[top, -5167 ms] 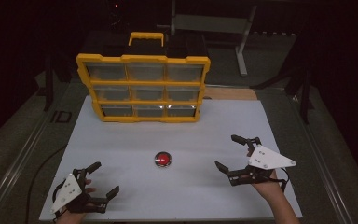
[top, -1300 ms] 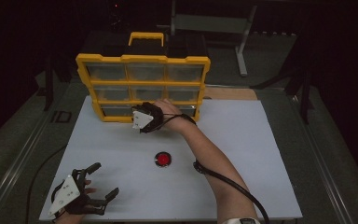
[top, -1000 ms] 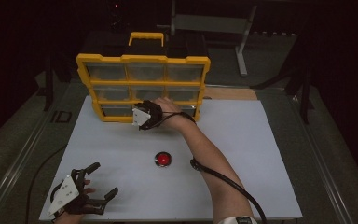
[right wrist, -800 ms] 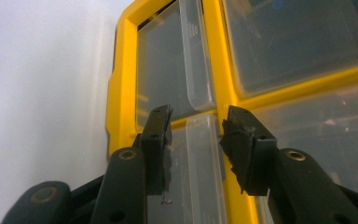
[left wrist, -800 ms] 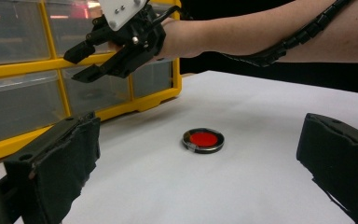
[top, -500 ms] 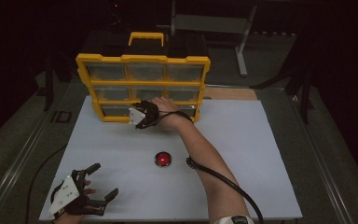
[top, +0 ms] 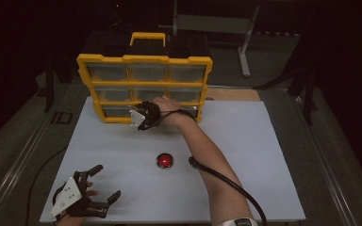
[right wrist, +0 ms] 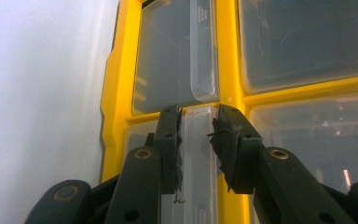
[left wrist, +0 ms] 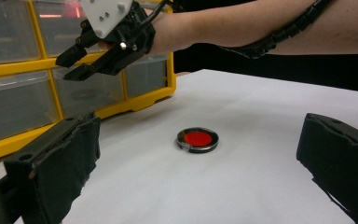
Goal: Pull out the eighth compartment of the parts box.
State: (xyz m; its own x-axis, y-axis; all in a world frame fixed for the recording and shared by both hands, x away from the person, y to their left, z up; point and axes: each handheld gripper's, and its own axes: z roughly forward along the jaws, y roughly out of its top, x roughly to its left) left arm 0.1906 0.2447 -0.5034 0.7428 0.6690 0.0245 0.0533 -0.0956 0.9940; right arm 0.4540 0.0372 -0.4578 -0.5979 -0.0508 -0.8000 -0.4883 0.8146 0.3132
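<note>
The yellow drawer organizer [top: 143, 87] stands at the far edge of the white table [top: 273, 160]. We have moved the right gripper [top: 143, 117] from the table's near right corner up to the bottom row, and its jaws now sit narrowly parted around a clear drawer pull [right wrist: 196, 140], so a drawer pull-out looks imminent. The red button [top: 164, 160] lies untouched mid-table, and our left gripper [top: 87, 195] rests spread wide, unmoved.

We cannot tell what the yellow-framed organiser's [top: 143, 84] clear plastic drawers [right wrist: 177, 60] hold; the right gripper [right wrist: 196, 123] may be gripping a pull.
</note>
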